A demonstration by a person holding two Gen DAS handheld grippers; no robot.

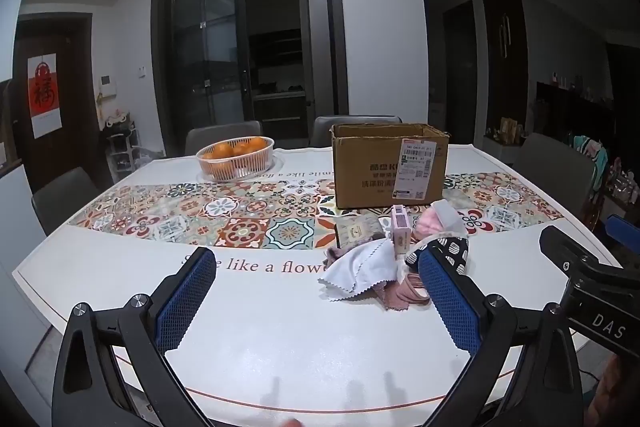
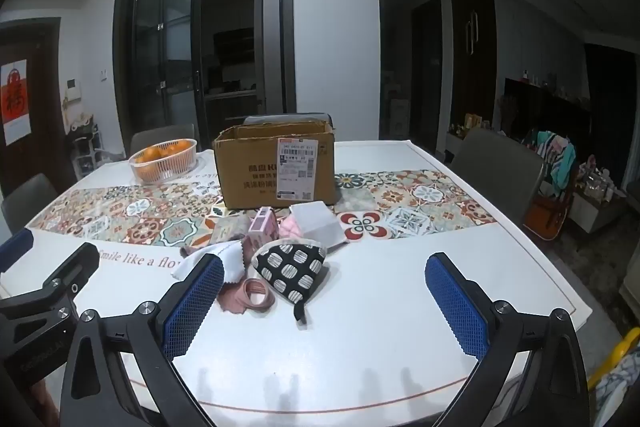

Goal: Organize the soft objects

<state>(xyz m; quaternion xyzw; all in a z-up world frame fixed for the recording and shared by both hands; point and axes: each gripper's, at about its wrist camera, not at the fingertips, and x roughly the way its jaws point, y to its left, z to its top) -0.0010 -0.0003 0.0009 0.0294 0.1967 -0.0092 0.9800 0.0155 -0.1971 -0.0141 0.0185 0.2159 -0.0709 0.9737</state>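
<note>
Left gripper (image 1: 316, 281): jaws spread wide, nothing between them, above the white desk (image 1: 280, 339).
Right gripper (image 2: 324, 287): jaws released, empty.
Soft pile: white zigzag-edged cloth (image 1: 360, 269), pink ribbed fabric (image 2: 252, 295), black pouch with white dots (image 2: 292, 267), heaped before the open brown cardboard box (image 2: 276, 163).
Left view only: pouch mostly hidden behind its right finger.
Right view only: pouch in full, grey translucent packet (image 2: 316, 223) behind it.
Both views: white basket of oranges (image 1: 236, 157).

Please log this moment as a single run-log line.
left tool: open, empty | right tool: open, empty | soft pile: on table, untouched, before cardboard box | stage: approach
</note>
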